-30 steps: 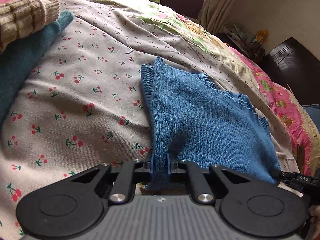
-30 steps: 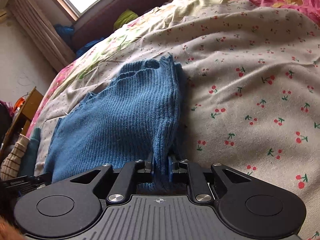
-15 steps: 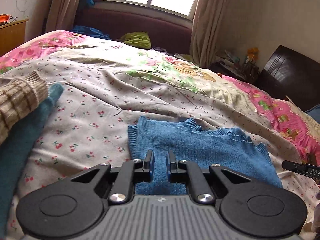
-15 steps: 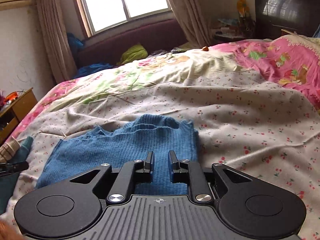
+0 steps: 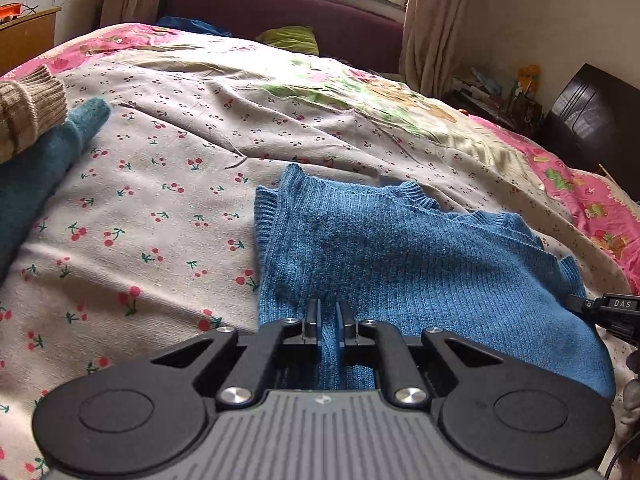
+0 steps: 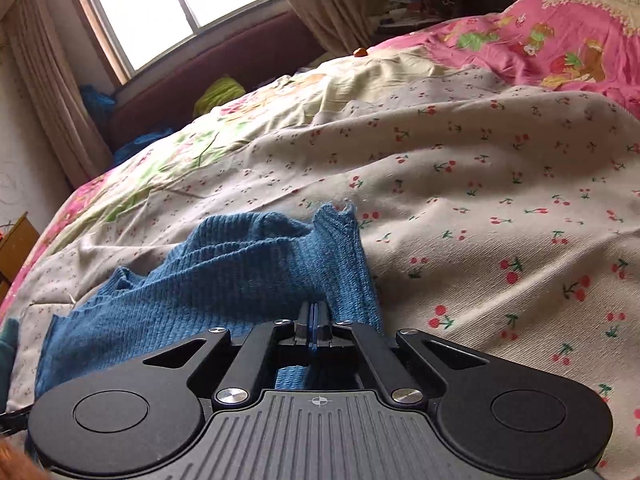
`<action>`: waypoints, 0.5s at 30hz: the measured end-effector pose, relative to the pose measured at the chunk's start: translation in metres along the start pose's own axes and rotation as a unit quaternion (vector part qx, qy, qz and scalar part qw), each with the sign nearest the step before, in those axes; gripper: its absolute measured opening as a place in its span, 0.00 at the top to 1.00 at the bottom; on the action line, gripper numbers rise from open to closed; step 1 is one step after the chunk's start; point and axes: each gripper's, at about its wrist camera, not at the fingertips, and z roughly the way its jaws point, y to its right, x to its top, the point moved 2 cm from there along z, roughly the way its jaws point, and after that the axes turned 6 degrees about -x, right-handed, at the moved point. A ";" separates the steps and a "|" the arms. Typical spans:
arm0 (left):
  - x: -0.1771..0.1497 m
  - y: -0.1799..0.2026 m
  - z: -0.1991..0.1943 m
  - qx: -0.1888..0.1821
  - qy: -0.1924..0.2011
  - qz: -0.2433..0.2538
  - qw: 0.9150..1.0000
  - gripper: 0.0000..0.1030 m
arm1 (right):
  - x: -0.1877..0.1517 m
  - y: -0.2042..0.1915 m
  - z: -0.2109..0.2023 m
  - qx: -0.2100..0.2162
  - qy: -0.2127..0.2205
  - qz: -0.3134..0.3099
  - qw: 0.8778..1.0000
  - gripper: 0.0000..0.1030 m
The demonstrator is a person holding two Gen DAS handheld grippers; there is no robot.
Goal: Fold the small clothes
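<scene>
A small blue knit sweater (image 5: 400,256) lies folded on the cherry-print bedsheet (image 5: 152,216). My left gripper (image 5: 329,314) sits at its near left edge, jaws slightly apart with a ridge of knit between them. In the right wrist view the blue knit sweater (image 6: 224,280) lies bunched at its far end. My right gripper (image 6: 313,318) is shut on its near right edge, fabric pinched between the fingers.
A teal garment (image 5: 44,168) and a tan striped knit (image 5: 28,108) lie at the left of the bed. A pink floral quilt (image 6: 552,40) covers the right side. A dark couch (image 5: 288,12) stands under the window. The other gripper's tip (image 5: 612,312) shows at right.
One second ago both grippers held the sweater's edge. Half a second ago both were open and raised above it. Now both are low at the sweater again, the right one shut on it.
</scene>
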 end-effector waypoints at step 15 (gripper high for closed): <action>-0.010 0.020 -0.010 0.025 -0.007 0.042 0.999 0.75 | 0.002 0.011 -0.015 0.010 -0.009 0.014 1.000 0.86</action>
